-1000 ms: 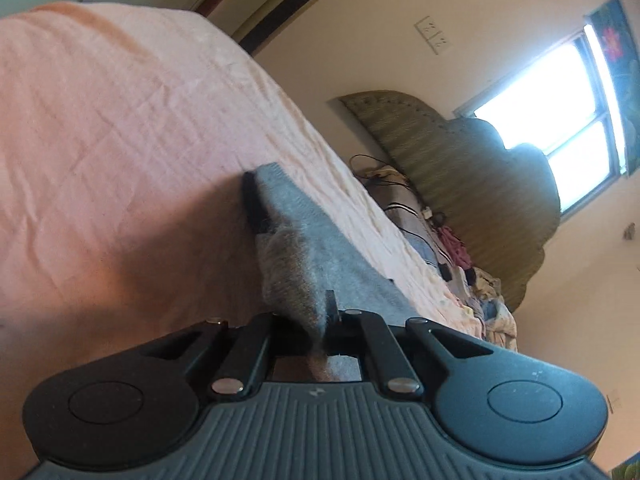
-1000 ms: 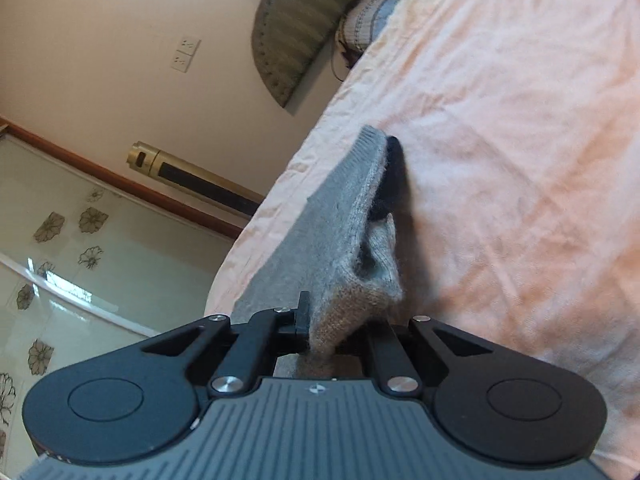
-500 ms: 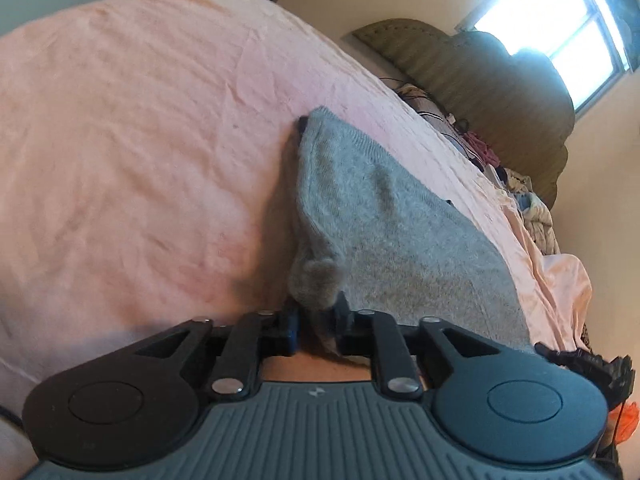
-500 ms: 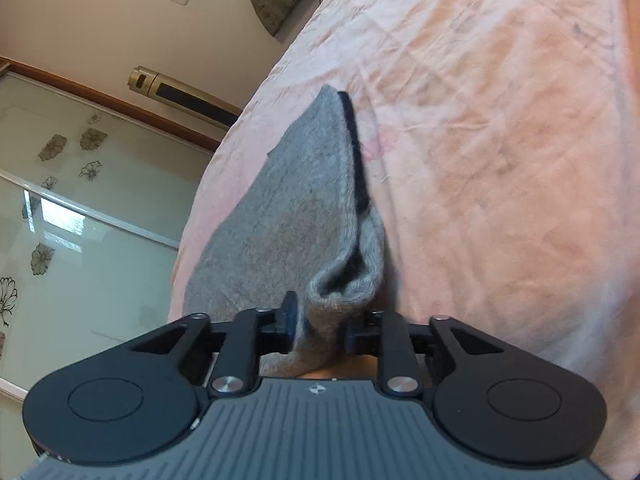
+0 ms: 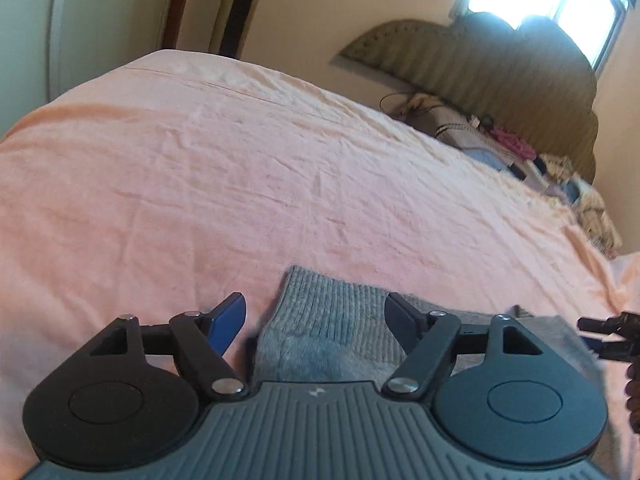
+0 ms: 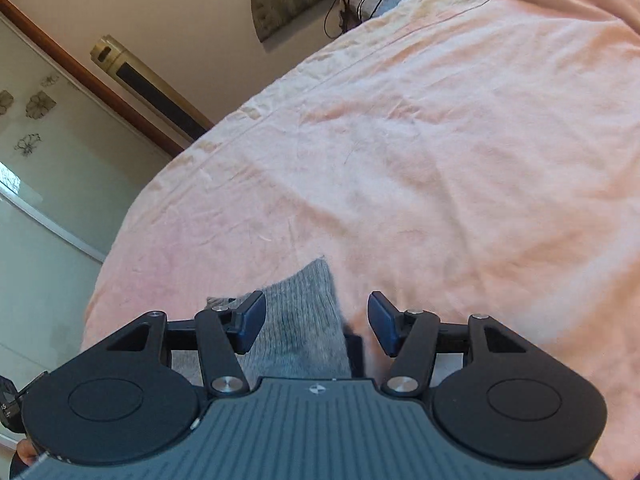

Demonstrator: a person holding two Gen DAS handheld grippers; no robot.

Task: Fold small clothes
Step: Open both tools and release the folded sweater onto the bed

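Note:
A small grey knitted garment [image 5: 328, 328] lies flat on the pink bed sheet [image 5: 240, 184], its ribbed corner between my left gripper's [image 5: 316, 316] fingers. The jaws are opening and the pads stand clear of the cloth on both sides. In the right wrist view the other corner of the grey garment [image 6: 300, 320] lies between my right gripper's [image 6: 318, 320] fingers, with a dark layer showing under its right edge. Those jaws are opening too, and neither pad presses the cloth. The right gripper's tip [image 5: 608, 336] shows at the right edge of the left wrist view.
The pink sheet [image 6: 440, 160] stretches far ahead of both grippers. A padded headboard [image 5: 500, 80] with piled clothes and cables [image 5: 500, 148] stands at the far end. A wardrobe with mirrored doors [image 6: 48, 168] and a tall floor-standing unit [image 6: 144, 80] line the wall beyond the bed's edge.
Both grippers let go of the grey garment's corners and opened. The garment dropped from hanging folded upright to lying flat on the sheet, and both grippers pulled back toward its near edge.

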